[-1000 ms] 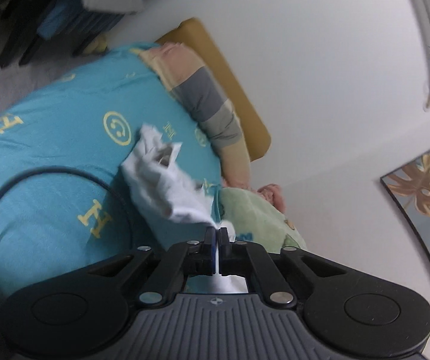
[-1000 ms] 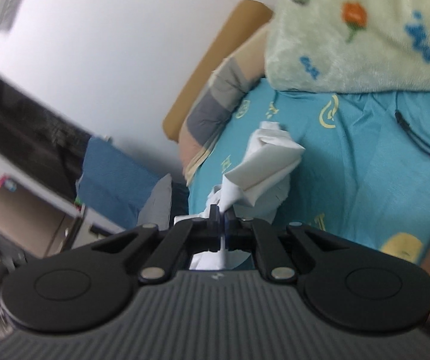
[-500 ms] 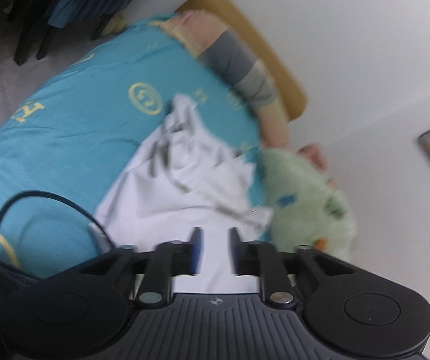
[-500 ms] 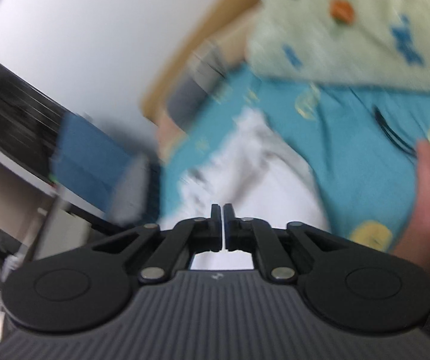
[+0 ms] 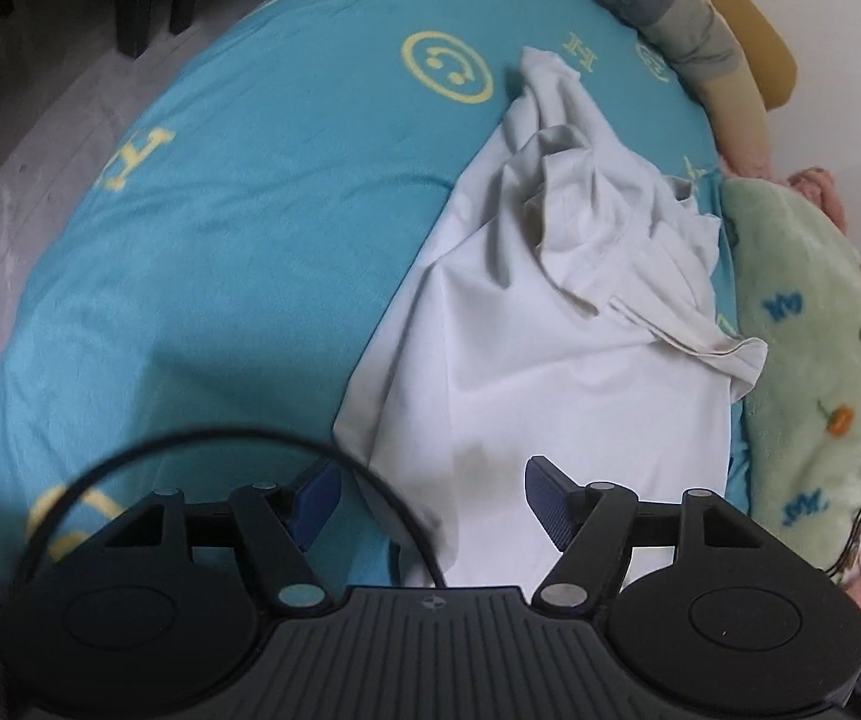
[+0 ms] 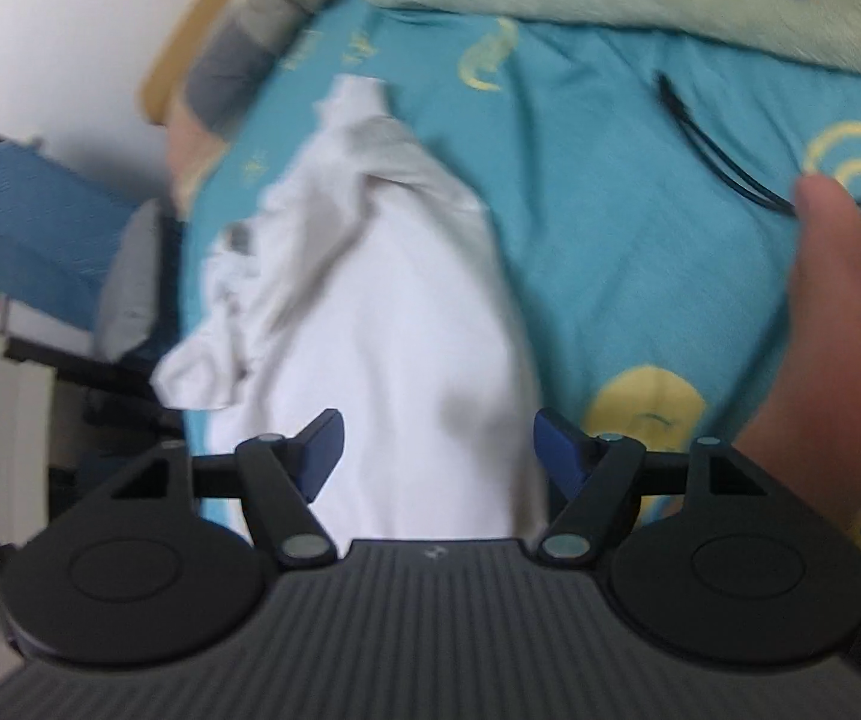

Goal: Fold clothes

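**White garment lying loose on the bed**

The soft white garment [image 5: 556,360] lies rumpled on the teal bedsheet [image 5: 220,210], beside a fuzzy green blanket [image 5: 820,360]. Left gripper [image 5: 430,501] and right gripper [image 6: 437,450] fingers are spreading wider, pressing on nothing.

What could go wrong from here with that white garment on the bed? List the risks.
1. The white garment lies bunched at its far end, so folding now would likely trap creases.
2. A black cable loops beside the left tongs and crosses the garment's near edge; it might snag the fabric.
3. The garment's edge touches the green plush blanket, which a pinch there may catch. Both the left and right tongs are opening, gripping nothing.
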Demonstrator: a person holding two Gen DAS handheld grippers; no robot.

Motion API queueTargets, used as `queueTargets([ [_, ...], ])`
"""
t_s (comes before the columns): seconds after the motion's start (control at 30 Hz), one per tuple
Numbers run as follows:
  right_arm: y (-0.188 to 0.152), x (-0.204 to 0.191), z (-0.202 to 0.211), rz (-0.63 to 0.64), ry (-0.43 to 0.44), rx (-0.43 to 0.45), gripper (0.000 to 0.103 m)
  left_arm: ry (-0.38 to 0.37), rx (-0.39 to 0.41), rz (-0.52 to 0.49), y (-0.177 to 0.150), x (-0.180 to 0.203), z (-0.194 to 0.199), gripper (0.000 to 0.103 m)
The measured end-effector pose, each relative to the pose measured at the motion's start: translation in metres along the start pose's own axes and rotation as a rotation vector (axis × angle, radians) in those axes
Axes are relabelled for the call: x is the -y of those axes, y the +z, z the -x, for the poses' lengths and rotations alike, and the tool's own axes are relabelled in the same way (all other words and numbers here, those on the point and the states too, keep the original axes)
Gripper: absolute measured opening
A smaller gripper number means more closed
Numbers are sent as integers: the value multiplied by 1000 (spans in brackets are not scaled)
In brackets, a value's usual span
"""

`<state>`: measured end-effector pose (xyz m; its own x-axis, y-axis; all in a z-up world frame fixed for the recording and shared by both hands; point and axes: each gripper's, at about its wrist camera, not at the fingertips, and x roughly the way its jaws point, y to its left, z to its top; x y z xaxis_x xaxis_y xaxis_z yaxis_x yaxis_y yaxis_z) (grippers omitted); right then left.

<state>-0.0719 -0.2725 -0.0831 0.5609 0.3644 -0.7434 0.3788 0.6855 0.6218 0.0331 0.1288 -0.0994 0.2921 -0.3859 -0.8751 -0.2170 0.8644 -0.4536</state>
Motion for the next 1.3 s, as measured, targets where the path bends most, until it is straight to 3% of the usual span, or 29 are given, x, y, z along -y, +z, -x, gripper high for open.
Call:
queueTargets([
  [0.27, -4, -3, -6, 30, -12, 10, 73, -2, 51, -143, -5, 19, 41, 70],
  [0.47, -5, -4, -7, 39, -10, 16, 73, 109, 127, -226, 15, 11, 92, 70],
  [0.57, -4, -5, -9, 36, -7, 9, 73, 153, 70, -311, 34, 12, 104, 75],
  [0.67, -6, -6, -10, 49, -10, 6, 73, 167, -85, -379, 47, 14, 95, 77],
  [0.77, -7, -7, -10, 65, -18, 11, 73, 149, -222, -339, 57, 9, 84, 77],
  [0.83, -8, -8, -11, 68, -18, 11, 73, 214, -265, -403, 57, 13, 78, 77],
  [0.93, -8, -10, -13, 79, -19, 9, 73, 330, -357, -591, 46, 24, 62, 77],
  [1.03, -8, -10, -16, 79, -16, 5, 73, 345, -478, -705, 34, 30, 54, 68],
  [1.1, -7, -10, -17, 75, -11, 3, 73, 306, -515, -738, 30, 35, 57, 53],
  [1.2, -7, -9, -18, 69, 1, 0, 73, 242, -467, -705, 34, 40, 72, 31],
  [1.23, -7, -9, -19, 68, 5, -1, 73, 220, -429, -678, 37, 41, 79, 23],
  [1.27, -7, -9, -19, 67, 10, -2, 73, 198, -380, -641, 41, 42, 85, 8],
  [1.3, -7, -10, -19, 67, 25, 1, 73, 164, -325, -603, 45, 41, 94, 6],
])
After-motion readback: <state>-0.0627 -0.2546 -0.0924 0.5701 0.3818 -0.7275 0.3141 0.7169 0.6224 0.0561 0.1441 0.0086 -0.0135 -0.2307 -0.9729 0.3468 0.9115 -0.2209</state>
